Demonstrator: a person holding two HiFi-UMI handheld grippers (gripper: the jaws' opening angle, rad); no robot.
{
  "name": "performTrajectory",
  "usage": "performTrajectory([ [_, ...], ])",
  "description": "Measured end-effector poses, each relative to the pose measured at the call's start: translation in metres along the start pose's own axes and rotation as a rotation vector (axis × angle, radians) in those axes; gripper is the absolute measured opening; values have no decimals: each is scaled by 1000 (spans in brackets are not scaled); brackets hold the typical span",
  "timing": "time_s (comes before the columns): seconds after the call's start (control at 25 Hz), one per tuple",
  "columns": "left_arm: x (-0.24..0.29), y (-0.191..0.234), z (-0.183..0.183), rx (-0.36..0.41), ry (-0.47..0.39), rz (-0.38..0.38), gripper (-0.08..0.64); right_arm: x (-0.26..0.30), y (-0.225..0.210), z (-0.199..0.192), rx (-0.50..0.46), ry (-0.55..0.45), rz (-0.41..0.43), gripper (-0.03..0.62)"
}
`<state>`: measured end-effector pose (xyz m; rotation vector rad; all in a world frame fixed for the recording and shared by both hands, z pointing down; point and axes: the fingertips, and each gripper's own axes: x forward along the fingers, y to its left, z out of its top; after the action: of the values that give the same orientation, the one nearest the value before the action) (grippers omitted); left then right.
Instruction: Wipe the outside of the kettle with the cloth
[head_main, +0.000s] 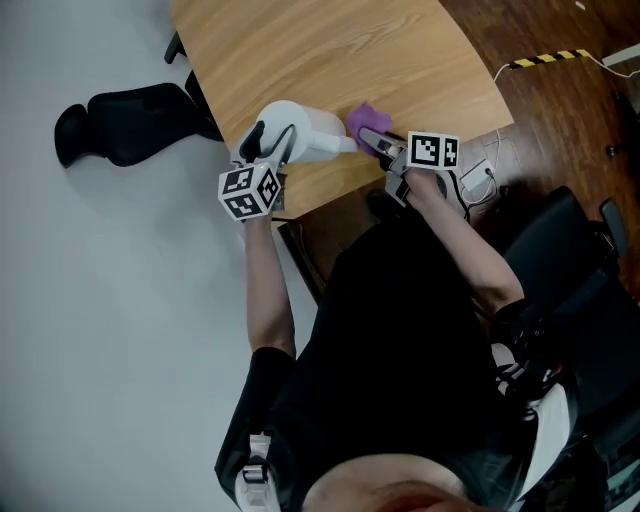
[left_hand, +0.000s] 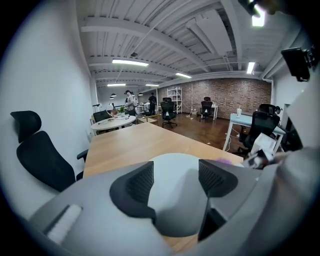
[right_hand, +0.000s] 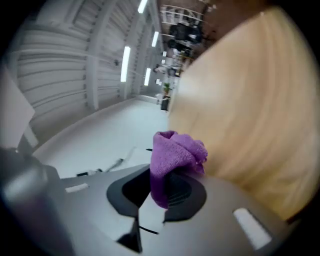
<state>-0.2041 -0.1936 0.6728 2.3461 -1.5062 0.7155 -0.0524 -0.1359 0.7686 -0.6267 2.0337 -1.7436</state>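
Right gripper (right_hand: 159, 185) holds purple cloth (right_hand: 176, 149) beside white kettle (head_main: 300, 130).

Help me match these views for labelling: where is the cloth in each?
Head view: cloth top centre, right of the kettle.
Left gripper view: purple sliver right of centre, behind the kettle.
Right gripper view: centre, pinched in the right gripper.
Shared landmark: the wooden table.

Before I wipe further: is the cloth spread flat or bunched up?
Bunched up. The purple cloth sticks out as a crumpled wad, pinched between the jaws of the right hand-held gripper, not spread flat.
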Motion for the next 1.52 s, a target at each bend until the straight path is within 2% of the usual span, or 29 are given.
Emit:
performTrajectory([
  [0.08,-1,3,4,-1,-11,3,477,6,99,27,-232,40,101,49],
  [0.16,-4,7,6,-2,-25,15,477,26,163,18,-488,205,117,50],
  [0.24,-8,11,4,-4,-31,22,477,49,175,-11,-724,413,30,52],
  [0.28,-10,11,3,-5,-33,23,477,54,170,-22,-808,496,-26,52],
  [0.32,-12,10,2,-5,-34,22,477,54,164,-29,-865,549,-73,52],
  [0.4,-16,6,1,-2,-35,17,477,38,150,-27,-905,579,-135,51],
  [0.48,-18,2,-1,3,-35,12,477,9,123,-17,-877,580,-204,51],
  [0.52,-19,2,-3,6,-37,11,477,-6,102,-12,-835,573,-235,51],
  [0.56,-19,2,-3,9,-41,11,477,-16,85,-7,-760,545,-230,51],
  [0.6,-18,3,-3,12,-47,10,477,-19,79,-1,-647,487,-162,51],
  [0.64,-15,3,-2,16,-54,6,477,-19,86,7,-506,401,-32,51],
  [0.72,-7,-5,-2,34,-62,-19,477,-13,119,27,-213,219,293,51],
  [0.76,-5,-11,-4,49,-62,-41,477,-11,127,27,-79,171,397,51],
  [0.8,-4,-16,-7,67,-62,-69,477,-10,120,17,60,166,416,51],
  [0.84,-2,-20,-7,89,-67,-100,479,-8,99,-1,193,190,374,52],
  [0.88,2,-22,-5,111,-74,-133,486,-5,72,-20,283,218,318,52],
  [0.92,6,-22,-2,130,-81,-162,483,-1,45,-35,308,234,283,51],
  [1.0,18,-22,5,158,-83,-206,476,12,-19,-59,245,244,206,51],
  [1.08,29,-22,13,172,-73,-220,482,19,-86,-79,210,253,41,51],
  [1.12,32,-23,18,171,-68,-208,483,18,-108,-82,210,249,-27,51],
  [1.16,32,-23,23,161,-68,-182,483,13,-115,-78,212,231,-57,51],
  [1.2,28,-24,27,139,-76,-146,480,8,-107,-68,203,196,-43,51],
  [1.24,22,-26,30,112,-86,-108,479,2,-83,-52,175,147,18,51],
  [1.28,16,-27,29,88,-91,-77,479,-3,-45,-33,126,88,127,51],
  [1.36,7,-30,16,79,-70,-43,474,-9,54,-2,-12,-8,418,51],
  [1.4,5,-31,9,89,-51,-34,476,-9,93,1,-53,-18,529,51],
  [1.44,5,-31,4,98,-36,-26,488,-7,116,-4,-64,0,590,51],
  [1.48,5,-31,2,102,-28,-22,488,-1,123,-15,-61,34,606,51],
  [1.52,5,-31,3,104,-24,-22,488,6,117,-26,-42,67,584,51],
])
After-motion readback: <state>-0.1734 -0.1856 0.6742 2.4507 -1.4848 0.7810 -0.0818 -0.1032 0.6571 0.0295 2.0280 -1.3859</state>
